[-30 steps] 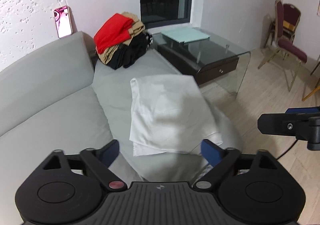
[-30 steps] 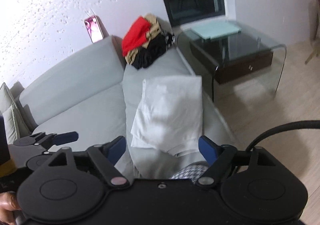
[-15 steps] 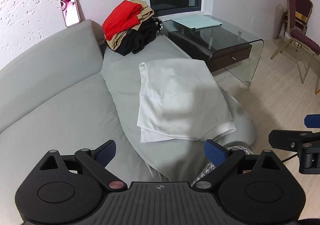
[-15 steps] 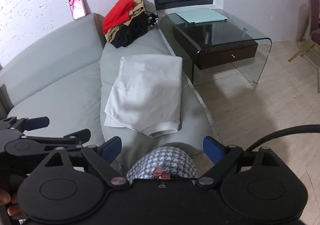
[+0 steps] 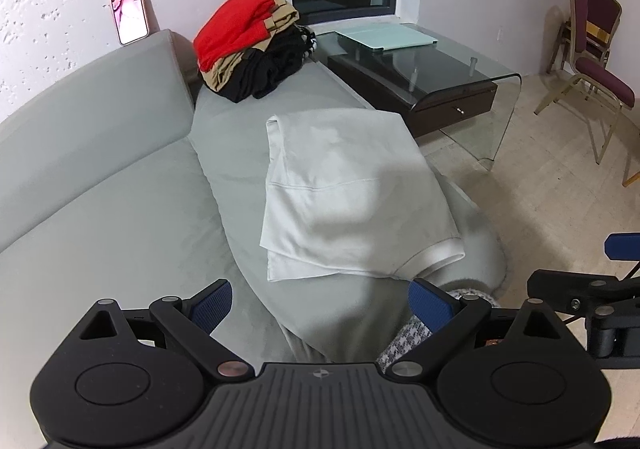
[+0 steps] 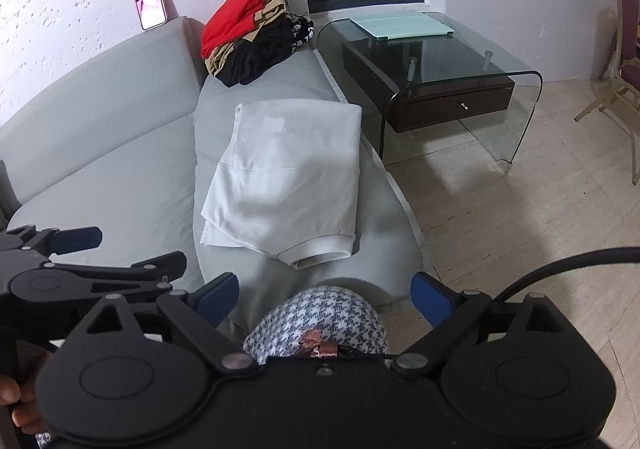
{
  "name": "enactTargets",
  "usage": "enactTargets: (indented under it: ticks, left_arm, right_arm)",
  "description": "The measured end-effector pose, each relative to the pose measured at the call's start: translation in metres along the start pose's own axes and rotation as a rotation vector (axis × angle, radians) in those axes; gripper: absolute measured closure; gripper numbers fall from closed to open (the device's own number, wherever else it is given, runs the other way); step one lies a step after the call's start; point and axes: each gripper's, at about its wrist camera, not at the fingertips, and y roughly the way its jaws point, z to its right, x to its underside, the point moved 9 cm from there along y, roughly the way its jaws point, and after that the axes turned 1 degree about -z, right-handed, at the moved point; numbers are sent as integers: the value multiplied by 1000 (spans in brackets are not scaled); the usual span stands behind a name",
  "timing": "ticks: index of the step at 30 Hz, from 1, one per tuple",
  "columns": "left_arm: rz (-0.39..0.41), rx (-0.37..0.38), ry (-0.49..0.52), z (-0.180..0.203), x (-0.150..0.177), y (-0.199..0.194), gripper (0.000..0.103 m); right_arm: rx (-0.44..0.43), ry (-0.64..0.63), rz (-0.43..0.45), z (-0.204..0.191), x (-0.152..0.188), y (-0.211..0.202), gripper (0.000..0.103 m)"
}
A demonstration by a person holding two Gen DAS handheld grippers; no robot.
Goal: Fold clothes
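A pale grey folded garment (image 5: pixel 352 193) (image 6: pixel 288 177) lies flat on the grey sofa seat (image 5: pixel 132 217) (image 6: pixel 120 193), its ribbed cuff toward me. My left gripper (image 5: pixel 320 305) hangs open just short of the garment's near edge, nothing between its blue pads. My right gripper (image 6: pixel 324 297) is wide and still opening, empty, over a houndstooth-patterned knee (image 6: pixel 320 321) of the person, short of the garment. A stack of red, tan and black clothes (image 5: pixel 248 45) (image 6: pixel 248 41) sits at the sofa's far end.
A glass coffee table (image 5: pixel 436 81) (image 6: pixel 440 89) with a pale green tablet case (image 5: pixel 384 38) stands right of the sofa. A pink phone (image 5: pixel 129 16) leans on the wall above the backrest. Maroon chairs (image 5: pixel 592 65) stand at far right on the tiled floor.
Both grippers drew back and lowered from the garment, which now lies farther ahead and fully in view. The right jaws widened. The patterned knee came into sight.
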Motion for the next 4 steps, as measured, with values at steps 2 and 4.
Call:
enactTargets:
  ticks: [2,4]
  left_arm:
    - [-1,13,6,3,0,1,6]
    - [11,41,7,6,1,1,6]
  right_arm:
    - [0,0,0,0,0,1,8]
    - [0,3,0,0,1,1,8]
